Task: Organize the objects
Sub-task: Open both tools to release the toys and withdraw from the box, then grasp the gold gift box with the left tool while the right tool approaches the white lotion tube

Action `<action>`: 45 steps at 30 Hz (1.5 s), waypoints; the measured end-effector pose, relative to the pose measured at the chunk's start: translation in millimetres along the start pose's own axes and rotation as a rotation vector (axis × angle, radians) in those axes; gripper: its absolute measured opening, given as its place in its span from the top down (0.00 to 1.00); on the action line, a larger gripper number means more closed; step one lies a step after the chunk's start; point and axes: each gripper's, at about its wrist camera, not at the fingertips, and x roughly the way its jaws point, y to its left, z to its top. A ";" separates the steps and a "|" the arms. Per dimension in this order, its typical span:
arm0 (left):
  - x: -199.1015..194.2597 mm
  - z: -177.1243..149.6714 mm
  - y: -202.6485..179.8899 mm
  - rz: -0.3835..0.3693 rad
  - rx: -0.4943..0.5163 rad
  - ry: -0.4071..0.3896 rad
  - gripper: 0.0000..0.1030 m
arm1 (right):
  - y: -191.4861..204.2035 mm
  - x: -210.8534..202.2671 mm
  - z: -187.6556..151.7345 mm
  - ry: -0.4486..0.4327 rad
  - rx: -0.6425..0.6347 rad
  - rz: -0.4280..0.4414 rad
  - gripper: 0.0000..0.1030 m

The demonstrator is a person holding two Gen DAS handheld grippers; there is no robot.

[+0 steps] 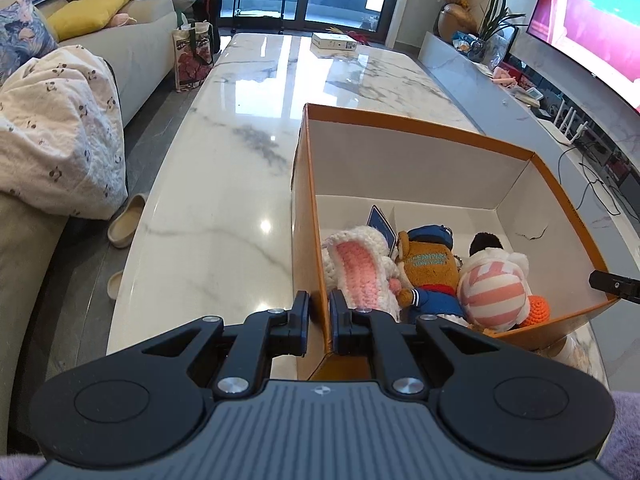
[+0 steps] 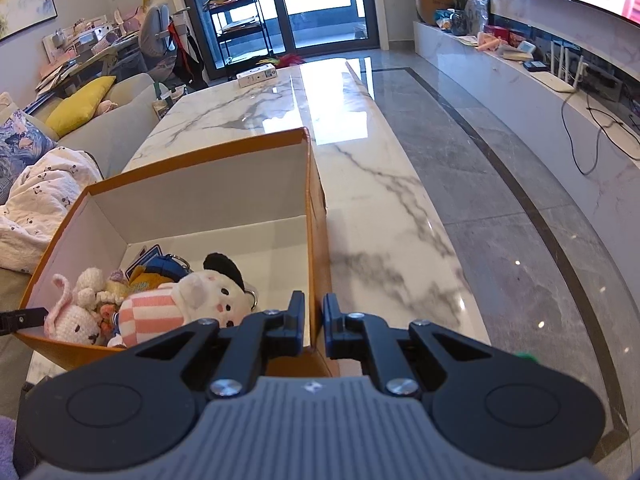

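Note:
An orange cardboard box with a white inside stands on the marble table. My left gripper is shut on the box's left wall near the front corner. My right gripper is shut on the box's right wall. Inside lie a crocheted white and pink bunny, a brown bear in blue and a pink-striped white plush. The same toys show in the right wrist view: the bunny, the striped plush.
A small white box lies at the table's far end. A sofa with a panda-print blanket and a yellow cushion is on the left. Slippers lie on the floor. A TV console runs along the right.

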 end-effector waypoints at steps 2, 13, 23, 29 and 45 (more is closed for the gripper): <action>-6.1 -7.7 -1.1 -0.002 0.000 0.000 0.89 | -1.4 -8.2 -7.8 0.000 0.011 -0.001 0.91; -33.8 -27.4 3.9 -0.038 -0.024 -0.036 0.81 | -2.0 -49.9 -31.3 -0.088 0.005 -0.019 0.86; -66.0 -65.5 10.7 0.118 -0.014 -0.124 0.33 | 6.2 -90.2 -87.4 -0.210 -0.013 -0.049 0.54; -48.3 -90.2 12.2 0.186 -0.005 -0.106 0.33 | 17.0 -80.6 -124.2 -0.244 -0.050 -0.068 0.48; -20.9 -109.1 3.6 0.220 -0.006 -0.052 0.28 | 33.2 -37.0 -155.5 -0.185 -0.131 -0.043 0.36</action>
